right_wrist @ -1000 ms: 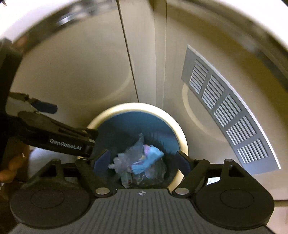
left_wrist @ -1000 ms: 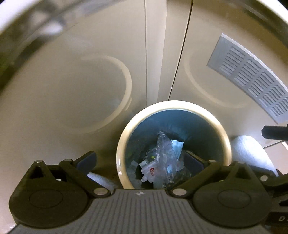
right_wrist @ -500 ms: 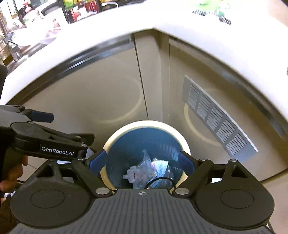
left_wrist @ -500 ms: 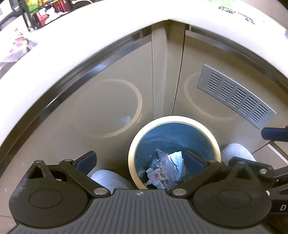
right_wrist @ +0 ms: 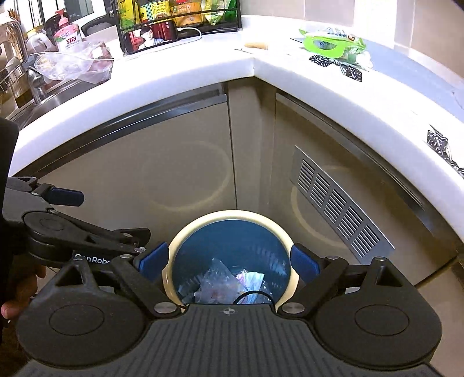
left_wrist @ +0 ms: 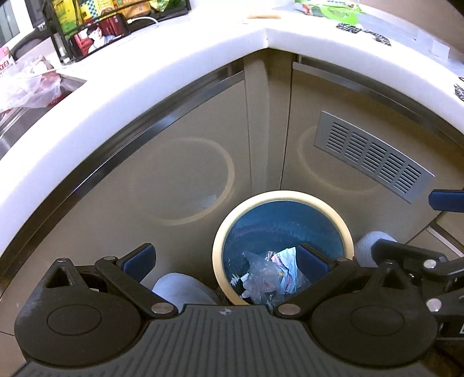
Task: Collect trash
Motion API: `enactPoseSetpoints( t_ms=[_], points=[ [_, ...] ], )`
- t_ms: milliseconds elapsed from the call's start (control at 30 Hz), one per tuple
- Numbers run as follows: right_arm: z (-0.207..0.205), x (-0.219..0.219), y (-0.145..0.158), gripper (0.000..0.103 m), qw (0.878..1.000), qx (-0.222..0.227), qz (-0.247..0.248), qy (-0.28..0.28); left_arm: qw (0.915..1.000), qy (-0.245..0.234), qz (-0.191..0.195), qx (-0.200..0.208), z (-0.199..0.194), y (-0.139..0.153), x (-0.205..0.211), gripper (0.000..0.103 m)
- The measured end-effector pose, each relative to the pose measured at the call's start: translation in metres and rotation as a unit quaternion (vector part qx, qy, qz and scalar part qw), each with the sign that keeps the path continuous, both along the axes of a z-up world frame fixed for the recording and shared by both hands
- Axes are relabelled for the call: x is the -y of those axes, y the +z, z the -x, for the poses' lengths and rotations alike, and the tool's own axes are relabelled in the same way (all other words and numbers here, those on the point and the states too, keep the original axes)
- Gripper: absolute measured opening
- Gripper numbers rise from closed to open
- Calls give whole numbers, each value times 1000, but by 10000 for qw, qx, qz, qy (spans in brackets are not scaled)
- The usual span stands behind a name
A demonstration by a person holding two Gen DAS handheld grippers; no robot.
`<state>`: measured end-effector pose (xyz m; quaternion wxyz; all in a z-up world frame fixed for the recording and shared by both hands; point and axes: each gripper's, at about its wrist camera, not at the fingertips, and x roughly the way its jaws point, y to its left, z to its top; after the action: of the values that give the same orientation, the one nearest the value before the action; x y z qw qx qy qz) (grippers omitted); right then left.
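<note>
A round bin [left_wrist: 282,193] with a cream rim and a blue liner stands on the floor in the corner of the cabinets. Crumpled clear plastic and paper trash [left_wrist: 269,275] lies at its bottom, also seen as trash [right_wrist: 223,278] in the right wrist view. My left gripper [left_wrist: 224,258] is held well above the bin, open, with nothing between its fingers. My right gripper [right_wrist: 229,258] hangs over the bin [right_wrist: 232,214]; its jaws are opening and hold nothing. The left gripper [right_wrist: 107,216] shows at the left, beside a hand.
The white countertop [right_wrist: 203,72] wraps the corner above. On it lie a green wrapper [right_wrist: 330,43], black patterned wrappers [right_wrist: 351,71], a plastic bag [right_wrist: 72,63] by the sink and a wire rack [right_wrist: 179,17]. A vent grille [right_wrist: 339,208] sits in the right cabinet door.
Both grippers have risen and drawn back from the bin, which now looks smaller. The countertop and its items have come into view. The right jaws stand slightly wider.
</note>
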<state>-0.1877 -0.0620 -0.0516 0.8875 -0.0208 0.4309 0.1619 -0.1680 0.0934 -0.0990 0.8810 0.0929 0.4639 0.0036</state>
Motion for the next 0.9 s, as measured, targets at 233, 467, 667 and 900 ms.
enactPoseSetpoints(
  t_ms=[233, 467, 667, 900],
  points=[
    [4, -1, 4, 92, 10000, 41, 68, -19, 9999, -27, -22, 95, 5, 4, 1, 103],
    [4, -3, 3, 92, 9999, 36, 115, 25, 9999, -21, -23, 118, 7, 5, 1, 103],
    [4, -5, 2, 92, 9999, -2, 129, 66, 9999, 7, -18, 114, 9, 4, 0, 103],
    [4, -5, 2, 92, 9998, -2, 144, 104, 9999, 13, -7, 106, 9, 4, -1, 103]
  ],
)
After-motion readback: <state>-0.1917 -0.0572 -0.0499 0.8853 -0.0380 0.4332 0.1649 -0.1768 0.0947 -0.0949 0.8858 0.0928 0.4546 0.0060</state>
